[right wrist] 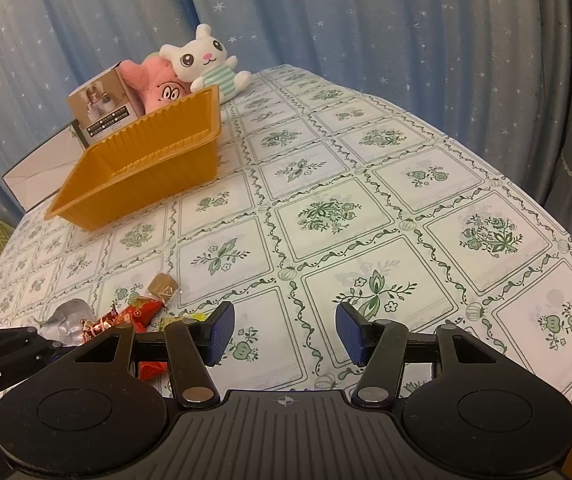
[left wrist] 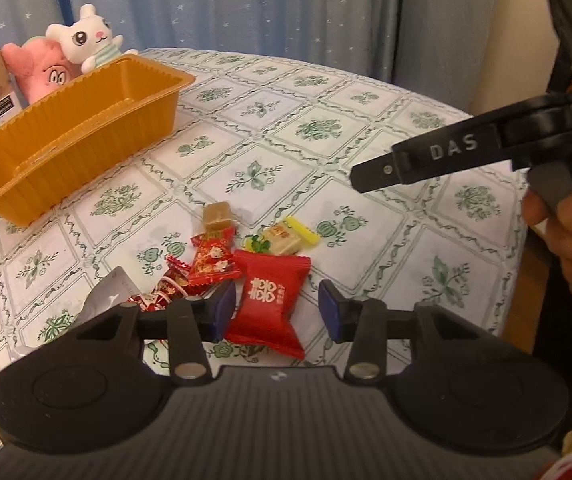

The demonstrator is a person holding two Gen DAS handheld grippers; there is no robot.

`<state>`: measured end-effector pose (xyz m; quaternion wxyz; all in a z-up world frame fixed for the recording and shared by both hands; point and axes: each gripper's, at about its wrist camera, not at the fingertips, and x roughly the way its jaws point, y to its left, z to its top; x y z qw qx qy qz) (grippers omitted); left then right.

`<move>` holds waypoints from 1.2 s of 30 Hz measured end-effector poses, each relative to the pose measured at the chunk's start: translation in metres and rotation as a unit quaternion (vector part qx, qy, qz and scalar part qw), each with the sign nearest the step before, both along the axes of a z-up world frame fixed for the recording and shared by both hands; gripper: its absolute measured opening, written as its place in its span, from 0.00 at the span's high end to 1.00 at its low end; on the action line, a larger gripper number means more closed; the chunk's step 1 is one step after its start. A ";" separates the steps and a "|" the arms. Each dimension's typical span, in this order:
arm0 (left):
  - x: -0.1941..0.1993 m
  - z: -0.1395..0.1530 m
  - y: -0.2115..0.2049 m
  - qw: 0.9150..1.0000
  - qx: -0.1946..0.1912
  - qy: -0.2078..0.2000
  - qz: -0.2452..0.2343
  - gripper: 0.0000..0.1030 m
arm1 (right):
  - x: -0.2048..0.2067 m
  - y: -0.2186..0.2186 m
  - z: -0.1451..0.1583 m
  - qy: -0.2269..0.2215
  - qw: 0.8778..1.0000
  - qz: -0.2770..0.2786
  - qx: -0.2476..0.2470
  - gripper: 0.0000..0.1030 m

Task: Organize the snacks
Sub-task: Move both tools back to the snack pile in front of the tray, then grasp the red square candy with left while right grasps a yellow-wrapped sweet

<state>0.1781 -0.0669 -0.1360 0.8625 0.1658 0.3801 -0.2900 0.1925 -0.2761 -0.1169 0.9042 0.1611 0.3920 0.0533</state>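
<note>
Left gripper point(left wrist: 277, 310) hung open over the large red foil-wrapped candy point(left wrist: 270, 304), on the tablecloth among the pile; right gripper point(right wrist: 284, 334) open, idle. Likely next: squeeze, then carry to the empty orange ribbed plastic tray point(left wrist: 74, 132).

The left gripper point(left wrist: 278, 308) fills the lower part of its own view, tilted downward, jaws apart with their blue pads point(left wrist: 222, 312) facing each other across a gap. The right gripper point(right wrist: 284, 332) sits the same way at the bottom of its view, tilted down, blue pads point(right wrist: 349, 334) standing wider apart with nothing pressed between them. In the left wrist view the right gripper also reaches in from the right edge, its black finger pointing toward frame centre, with the person's right hand point(left wrist: 565, 232) wrapped around its handle at the right edge.
</note>
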 end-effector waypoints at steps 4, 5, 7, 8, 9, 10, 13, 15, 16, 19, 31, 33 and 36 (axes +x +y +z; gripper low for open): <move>-0.001 -0.004 0.001 1.000 0.008 -0.008 0.014 0.76 | 0.000 0.000 -0.001 0.000 1.000 0.001 0.000 0.45; -0.002 -0.003 0.001 1.000 0.006 -0.008 0.016 0.77 | 0.000 0.000 -0.001 0.000 1.000 0.003 0.002 0.45; -0.005 0.001 0.005 1.000 0.001 -0.017 0.024 0.77 | 0.000 0.001 -0.001 -0.003 1.000 0.011 0.006 0.45; -0.007 0.004 0.007 0.999 -0.002 -0.021 0.031 0.77 | 0.000 0.003 -0.001 -0.004 1.000 0.017 0.006 0.45; -0.008 0.007 0.010 0.999 -0.008 -0.025 0.041 0.77 | 0.000 0.006 -0.001 -0.004 1.000 0.027 0.003 0.45; -0.010 0.011 0.014 0.998 -0.014 -0.029 0.052 0.77 | 0.000 0.009 -0.001 -0.004 0.999 0.040 -0.001 0.45; -0.013 0.021 0.027 0.995 -0.030 -0.039 0.087 0.77 | 0.001 0.025 -0.003 -0.005 0.996 0.087 -0.020 0.45; -0.014 0.026 0.037 0.992 -0.036 -0.045 0.111 0.77 | 0.002 0.037 -0.006 -0.006 0.991 0.124 -0.042 0.45; -0.014 0.027 0.042 0.991 -0.040 -0.047 0.122 0.77 | 0.003 0.044 -0.006 -0.009 0.988 0.143 -0.058 0.45; -0.012 0.029 0.054 0.986 -0.052 -0.046 0.149 0.77 | 0.004 0.065 -0.012 -0.027 0.975 0.189 -0.115 0.45; -0.009 0.027 0.078 0.978 -0.080 -0.039 0.187 0.77 | 0.024 0.089 -0.025 -0.059 0.954 0.239 -0.171 0.46; -0.009 0.027 0.078 0.978 -0.079 -0.040 0.189 0.77 | 0.027 0.090 -0.025 -0.057 0.955 0.239 -0.166 0.46; -0.008 0.025 0.079 0.977 -0.082 -0.037 0.192 0.77 | 0.027 0.091 -0.024 -0.055 0.956 0.241 -0.156 0.57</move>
